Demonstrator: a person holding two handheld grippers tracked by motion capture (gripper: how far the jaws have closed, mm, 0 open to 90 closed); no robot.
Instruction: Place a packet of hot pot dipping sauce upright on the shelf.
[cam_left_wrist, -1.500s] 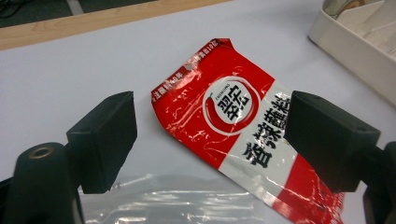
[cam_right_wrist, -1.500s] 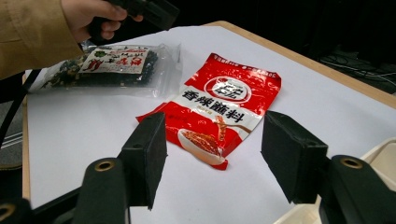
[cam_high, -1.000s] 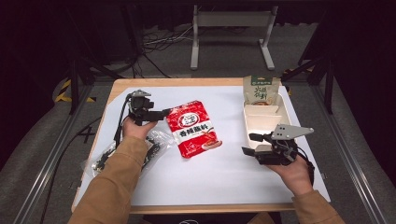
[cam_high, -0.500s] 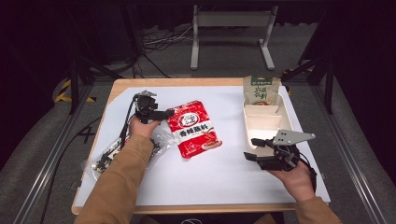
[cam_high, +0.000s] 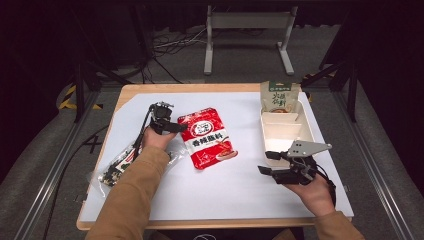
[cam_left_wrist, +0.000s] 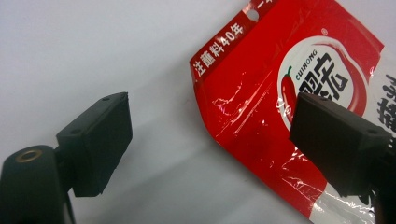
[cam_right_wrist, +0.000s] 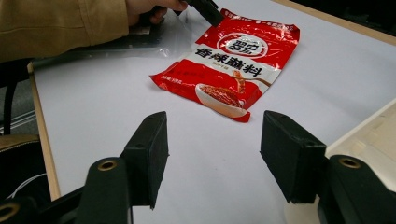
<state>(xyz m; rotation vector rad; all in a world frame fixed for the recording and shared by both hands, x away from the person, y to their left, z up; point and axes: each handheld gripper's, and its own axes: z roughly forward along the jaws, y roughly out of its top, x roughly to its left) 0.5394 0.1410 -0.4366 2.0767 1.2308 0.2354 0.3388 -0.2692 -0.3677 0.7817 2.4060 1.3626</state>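
Your left tongs (cam_high: 172, 126) stand spread at the top left corner of the red sauce pouch (cam_high: 206, 137), and in the left gripper view that corner (cam_left_wrist: 261, 93) lies between the jaws with neither pad pressing on it: one jaw hangs over the printed face, the other over the bare white sheet beside the pouch's edge. The jaws closed in slightly just now, with nothing pinched. The pouch lies flat on the bench (cam_high: 240, 192), stretching away from these tongs toward your right hand. Behind your left wrist, on the side away from the pouch, a clear bag with dark contents (cam_high: 116, 169) rests on the bench near its left edge, partly under your sleeve (cam_high: 131, 195). Your right tongs (cam_high: 267, 162) are also spread wide and hold nothing, hovering above the white sheet with the jaws pointing at the pouch, well apart from it; in the right gripper view the pouch (cam_right_wrist: 229, 65) sits straight ahead between the jaws' lines. Just beside these tongs, on their far side, stands the white divided tray (cam_high: 306, 131), and a green packet (cam_high: 280, 96) leans upright in its farthest compartment.
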